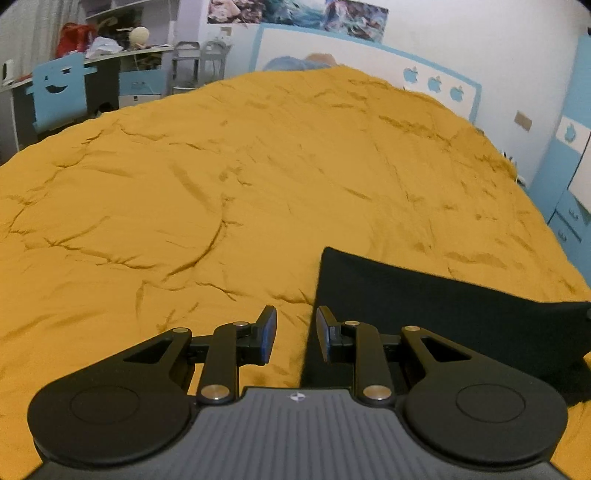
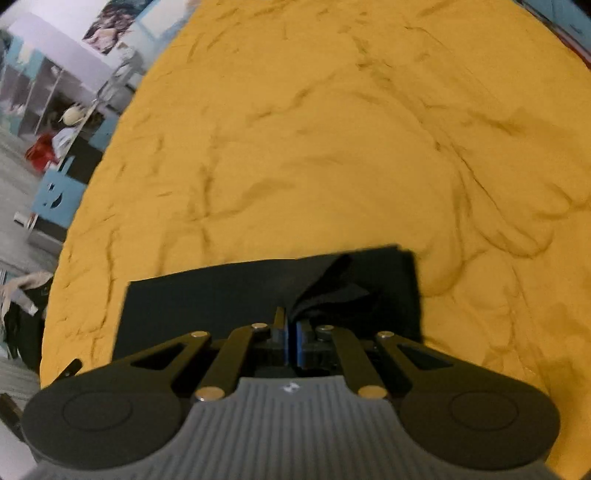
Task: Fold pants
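Pinching raised fold of black pants (image 2: 229, 299), apparently: right tool (image 2: 291, 334); left tool (image 1: 295, 332) parted, holding nothing.

No words or numbers can be read anywhere (the wall posters (image 1: 295, 13) show only pictures).

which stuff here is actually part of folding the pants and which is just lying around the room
Part of the job:
- black pants, folded flat on the bed
- right gripper, jaws shut on a bunched bit of the pants
- left gripper, jaws open at the pants' edge
- orange bedspread, the work surface

Just lying about:
- blue smiley chair
- red bag on the desk
- wall posters
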A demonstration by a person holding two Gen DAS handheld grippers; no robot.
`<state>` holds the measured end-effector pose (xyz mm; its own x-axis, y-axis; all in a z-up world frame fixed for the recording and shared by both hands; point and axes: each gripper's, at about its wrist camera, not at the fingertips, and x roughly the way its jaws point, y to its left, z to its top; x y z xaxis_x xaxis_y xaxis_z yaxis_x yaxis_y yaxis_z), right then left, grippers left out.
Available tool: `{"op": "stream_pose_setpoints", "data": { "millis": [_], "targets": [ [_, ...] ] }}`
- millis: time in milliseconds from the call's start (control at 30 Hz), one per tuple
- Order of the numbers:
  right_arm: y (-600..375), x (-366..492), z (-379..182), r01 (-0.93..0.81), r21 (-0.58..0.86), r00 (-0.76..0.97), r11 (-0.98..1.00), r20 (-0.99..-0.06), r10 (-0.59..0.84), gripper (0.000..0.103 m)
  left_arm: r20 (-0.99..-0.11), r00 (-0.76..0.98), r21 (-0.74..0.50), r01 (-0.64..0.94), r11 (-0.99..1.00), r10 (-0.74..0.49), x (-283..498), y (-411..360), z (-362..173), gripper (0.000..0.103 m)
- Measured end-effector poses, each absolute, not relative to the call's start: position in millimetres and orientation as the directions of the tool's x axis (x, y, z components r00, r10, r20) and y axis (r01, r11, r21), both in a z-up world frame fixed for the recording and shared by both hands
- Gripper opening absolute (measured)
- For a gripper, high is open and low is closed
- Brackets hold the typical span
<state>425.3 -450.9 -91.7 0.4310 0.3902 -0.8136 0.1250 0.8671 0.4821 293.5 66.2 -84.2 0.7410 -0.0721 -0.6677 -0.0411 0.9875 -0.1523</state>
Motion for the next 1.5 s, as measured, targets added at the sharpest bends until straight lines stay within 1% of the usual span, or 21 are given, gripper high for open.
{"op": "stream_pose_setpoints", "data": {
  "millis": [67, 133, 200, 233, 333, 400, 500, 667, 733, 833, 900, 933, 1000, 1033, 1067, 1100, 1133, 1167, 1267, 1333, 1500],
  "targets": [
    [-452, 423, -85, 0.086, 0.494, 0.449, 0.865, -0.795, 0.409, 0.000, -0.675, 0.735, -0.139, -0.039, 0.990, -0.066, 297, 63, -86, 0.029],
    [-439, 421, -66, -0.019, 0.508, 0.504, 0.861, -0.739, 0.447, 0.000, -0.679, 0.732, -0.134, -0.046, 0.990, -0.058, 301, 63, -87, 0.029],
    [-437, 411, -46, -0.158, 0.537, 0.560, 0.828, -0.642, 0.523, 0.000, -0.680, 0.731, -0.137, -0.053, 0.989, -0.055, 304, 63, -88, 0.029],
    [-437, 409, -47, -0.176, 0.526, 0.564, 0.832, -0.640, 0.523, 0.000, -0.682, 0.729, -0.138, -0.055, 0.989, -0.054, 306, 63, -90, 0.029],
    [-444, 416, -97, -0.055, 0.406, 0.485, 0.912, -0.788, 0.380, 0.000, -0.698, 0.714, -0.140, -0.063, 0.988, -0.054, 311, 61, -96, 0.029],
    [-453, 416, -135, 0.023, 0.373, 0.440, 0.927, -0.837, 0.326, 0.000, -0.705, 0.707, -0.135, -0.064, 0.989, -0.050, 313, 59, -99, 0.029],
    [-459, 413, -157, 0.056, 0.423, 0.470, 0.905, -0.810, 0.350, 0.000, -0.711, 0.701, -0.117, -0.051, 0.992, -0.048, 313, 57, -102, 0.029],
    [-456, 407, -156, 0.021, 0.390, 0.507, 0.921, -0.798, 0.326, 0.000, -0.722, 0.690, -0.124, -0.043, 0.991, -0.060, 316, 61, -107, 0.029],
    [-459, 406, -160, 0.032, 0.334, 0.486, 0.942, -0.829, 0.277, 0.000, -0.732, 0.678, -0.118, -0.027, 0.993, -0.069, 317, 58, -110, 0.029],
    [-456, 396, -146, 0.039, 0.242, 0.519, 0.969, -0.834, 0.187, 0.001, -0.759, 0.651, -0.030, -0.017, 0.999, -0.012, 317, 55, -117, 0.029],
    [-449, 388, -135, 0.047, 0.144, 0.545, 0.988, -0.833, 0.096, 0.007, -0.769, 0.639, -0.005, -0.038, 0.999, 0.021, 313, 60, -118, 0.029],
    [-446, 381, -129, 0.050, 0.114, 0.561, 0.992, -0.825, 0.067, 0.007, -0.770, 0.638, -0.012, -0.044, 0.999, 0.019, 310, 63, -116, 0.029],
    [-443, 362, -118, 0.038, 0.139, 0.586, 0.990, -0.805, 0.090, 0.007, -0.765, 0.644, -0.059, -0.055, 0.997, -0.010, 301, 72, -109, 0.029],
    [-441, 354, -113, 0.040, 0.153, 0.590, 0.988, -0.801, 0.100, 0.011, -0.764, 0.644, -0.099, -0.062, 0.993, -0.036, 295, 76, -105, 0.029],
    [-439, 343, -109, 0.042, 0.169, 0.596, 0.985, -0.795, 0.111, 0.021, -0.764, 0.641, -0.152, -0.071, 0.986, -0.072, 290, 82, -101, 0.031],
    [-437, 333, -108, 0.046, 0.181, 0.603, 0.982, -0.789, 0.117, 0.027, -0.762, 0.640, -0.198, -0.082, 0.977, -0.101, 284, 86, -98, 0.035],
    [-436, 322, -106, 0.055, 0.199, 0.611, 0.978, -0.782, 0.124, 0.037, -0.757, 0.640, -0.253, -0.099, 0.962, -0.133, 278, 90, -95, 0.039],
    [-435, 311, -106, 0.071, 0.222, 0.614, 0.972, -0.778, 0.133, 0.041, -0.750, 0.641, -0.301, -0.117, 0.946, -0.159, 272, 92, -92, 0.044],
    [-432, 285, -110, 0.131, 0.284, 0.612, 0.950, -0.777, 0.148, 0.041, -0.713, 0.657, -0.424, -0.129, 0.896, -0.243, 250, 89, -87, 0.045],
    [-433, 268, -116, 0.177, 0.313, 0.607, 0.933, -0.781, 0.147, 0.041, -0.693, 0.661, -0.451, -0.086, 0.888, -0.288, 239, 75, -83, 0.045],
    [-433, 240, -126, 0.225, 0.362, 0.598, 0.905, -0.784, 0.165, 0.041, -0.680, 0.657, -0.366, 0.081, 0.927, -0.326, 216, 15, -74, 0.045]
  ]
}}
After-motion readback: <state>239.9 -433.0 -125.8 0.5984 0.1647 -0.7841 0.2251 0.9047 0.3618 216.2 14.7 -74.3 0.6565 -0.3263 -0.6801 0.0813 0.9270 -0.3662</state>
